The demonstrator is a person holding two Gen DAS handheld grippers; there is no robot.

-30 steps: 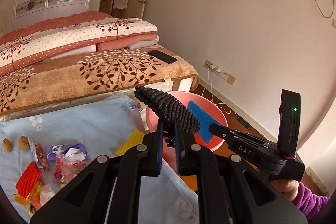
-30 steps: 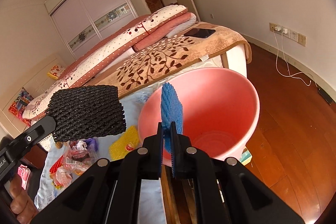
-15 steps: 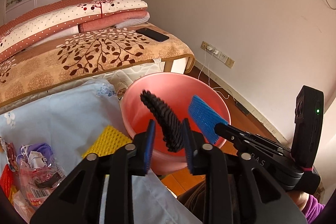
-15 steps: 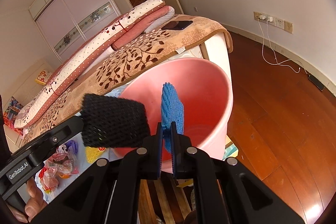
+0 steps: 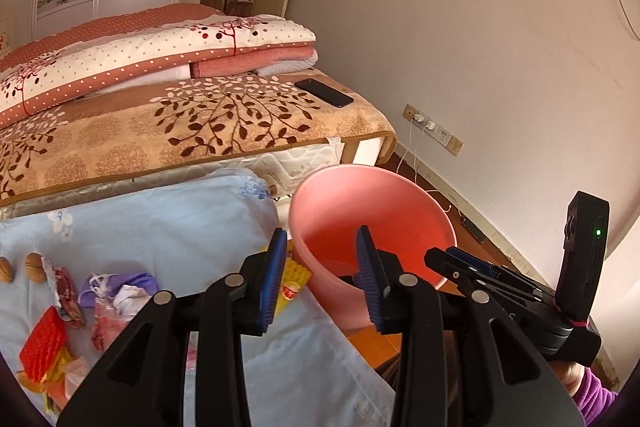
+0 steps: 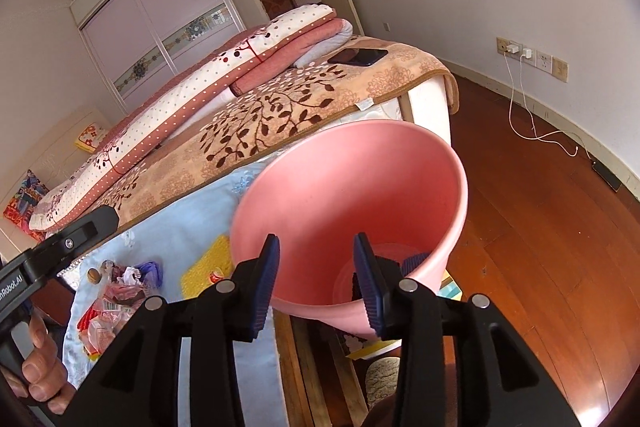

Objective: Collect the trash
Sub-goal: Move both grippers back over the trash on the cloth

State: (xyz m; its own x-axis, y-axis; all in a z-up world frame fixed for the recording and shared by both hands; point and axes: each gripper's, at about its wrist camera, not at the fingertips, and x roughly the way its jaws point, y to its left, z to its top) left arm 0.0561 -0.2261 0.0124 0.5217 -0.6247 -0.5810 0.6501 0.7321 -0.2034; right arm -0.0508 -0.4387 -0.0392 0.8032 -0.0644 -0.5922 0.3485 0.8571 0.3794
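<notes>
A pink bin [image 5: 372, 223] [image 6: 360, 187] stands beside the table covered in a light blue cloth [image 5: 160, 227]. My left gripper [image 5: 320, 279] is open and empty over the bin's near rim. My right gripper [image 6: 316, 279] is open and empty above the bin. A black foam net [image 6: 355, 285] and a blue foam net [image 6: 414, 262] lie in the bin's bottom, partly hidden by my fingers. A yellow foam net [image 5: 294, 277] [image 6: 208, 263] lies on the cloth next to the bin. A pile of wrappers [image 5: 100, 299] and a red foam net [image 5: 42, 343] lie further left.
Two walnuts [image 5: 22, 267] lie at the cloth's left edge. A bed with folded quilts [image 5: 160, 55] and a phone [image 5: 324, 93] stands behind. Charger cables [image 6: 532, 123] hang from wall sockets onto the wooden floor [image 6: 540, 227].
Both grippers opened. The black net left my left gripper and the blue net left my right gripper; both dropped into the pink bin.
</notes>
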